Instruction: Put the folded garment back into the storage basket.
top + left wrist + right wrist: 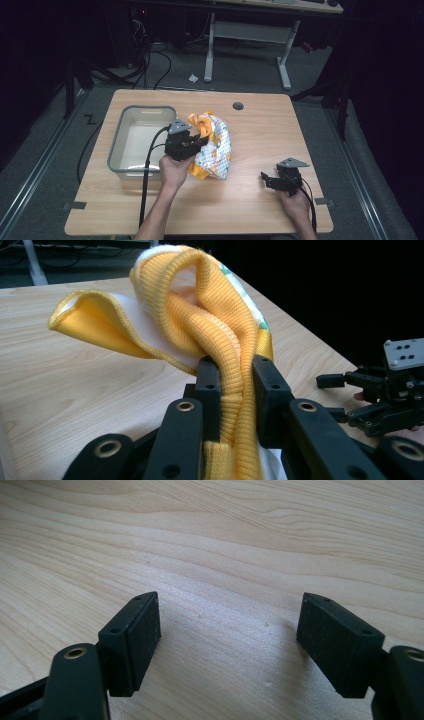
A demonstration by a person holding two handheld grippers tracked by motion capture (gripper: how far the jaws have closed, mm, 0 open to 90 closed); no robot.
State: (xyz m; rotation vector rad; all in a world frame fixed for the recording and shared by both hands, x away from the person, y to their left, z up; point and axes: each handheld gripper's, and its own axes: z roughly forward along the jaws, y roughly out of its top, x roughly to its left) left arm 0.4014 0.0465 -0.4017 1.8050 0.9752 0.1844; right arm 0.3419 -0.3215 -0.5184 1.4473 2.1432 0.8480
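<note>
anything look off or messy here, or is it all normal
Nothing looks damaged or spilled. The one untidy thing is the yellow garment, crumpled in a heap on the table beside the grey bin, its ribbed edge pinched in the left gripper. The right gripper is open over bare wood.

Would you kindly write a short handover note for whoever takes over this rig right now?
Left gripper: shut on the yellow ribbed edge of the garment, holding it bunched just above the table, beside the grey bin.
Right gripper: open, holding nothing, low over bare wood near the table's right front.
Done: the garment is gripped.
Left: it is not in the bin; probably move it there and let go.
</note>
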